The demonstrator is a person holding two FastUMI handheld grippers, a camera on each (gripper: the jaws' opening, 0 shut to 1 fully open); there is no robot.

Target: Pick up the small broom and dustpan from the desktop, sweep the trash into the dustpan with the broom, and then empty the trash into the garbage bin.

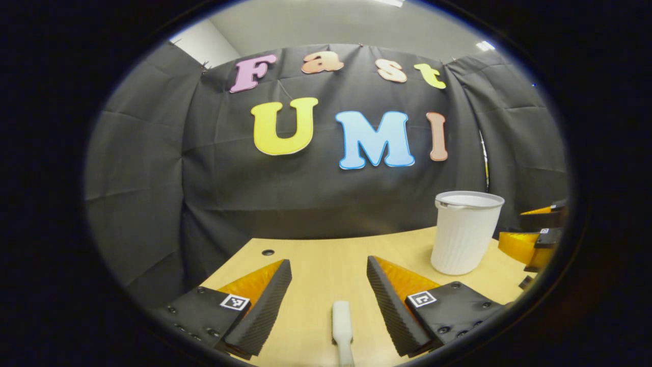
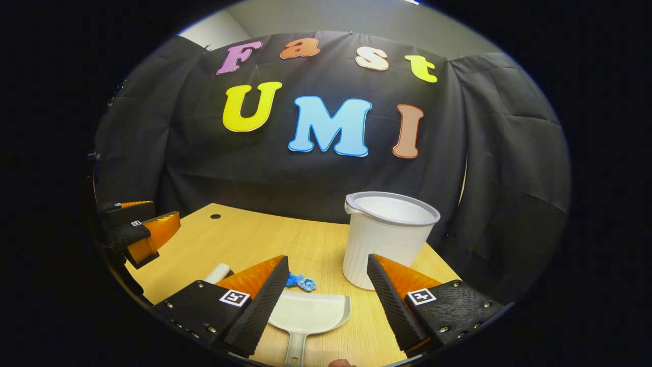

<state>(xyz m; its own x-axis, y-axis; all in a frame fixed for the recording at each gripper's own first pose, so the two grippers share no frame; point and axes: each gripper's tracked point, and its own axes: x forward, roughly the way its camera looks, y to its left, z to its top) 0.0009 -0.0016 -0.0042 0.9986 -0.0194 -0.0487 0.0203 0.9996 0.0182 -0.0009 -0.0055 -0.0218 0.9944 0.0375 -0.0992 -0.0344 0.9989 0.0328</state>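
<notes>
Your left gripper (image 1: pixel 329 293) hangs with fingers apart over the broom (image 1: pixel 342 326) on the surface (image 1: pixel 326 260). Your right gripper (image 2: pixel 327 295), fingers apart too, straddles the dustpan (image 2: pixel 310 313); blue trash (image 2: pixel 300 281) just beyond, bin (image 2: pixel 384 234) far right.

Non-task stuff: light wood-grain counter (image 2: pixel 244 239), small dark round hole (image 2: pixel 215 216) in it near the far left corner, also seen in the left gripper view (image 1: pixel 268 252). Black cloth wall (image 2: pixel 326 178) hangs right behind the counter's far edge, wrinkled, wrapping round both sides. Above the cloth, plain grey wall (image 1: pixel 331 25) and a bright ceiling light (image 1: pixel 485 46).
</notes>
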